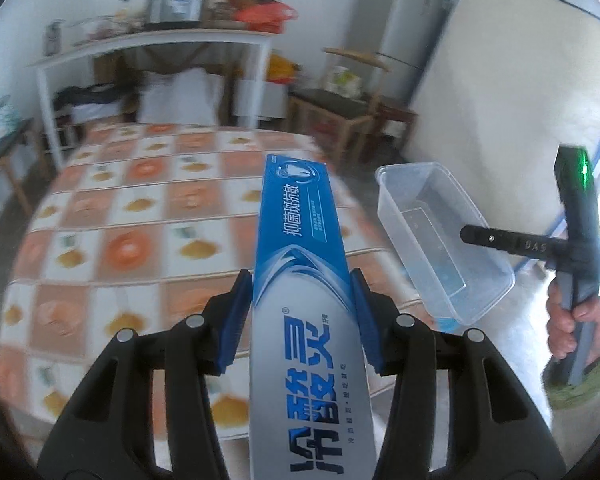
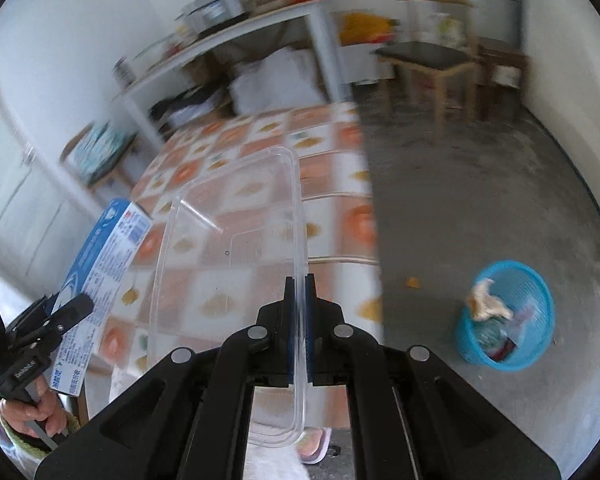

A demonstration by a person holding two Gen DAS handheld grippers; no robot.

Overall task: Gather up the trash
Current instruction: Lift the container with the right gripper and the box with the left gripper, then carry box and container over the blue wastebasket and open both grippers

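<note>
left wrist view: a long blue and silver cardboard toothpaste box (image 1: 306,280) is pinched between the blue pads of the left gripper (image 1: 302,312) and held above the orange and white checked tablecloth (image 1: 120,232). in the right wrist view, the wall of a clear rectangular plastic container (image 2: 228,248) is clamped by the right gripper (image 2: 299,308), while a round blue plastic trash basket (image 2: 540,340) holding crumpled waste is seen on the grey floor (image 2: 460,208), well apart.

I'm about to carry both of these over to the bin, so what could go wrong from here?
The right gripper pinches only one thin wall of the clear container, so it may twist or slip out. The left gripper holds the long toothpaste box near one end; it could swing into the container. The blue basket is small and already holds trash, so a drop may miss.
</note>
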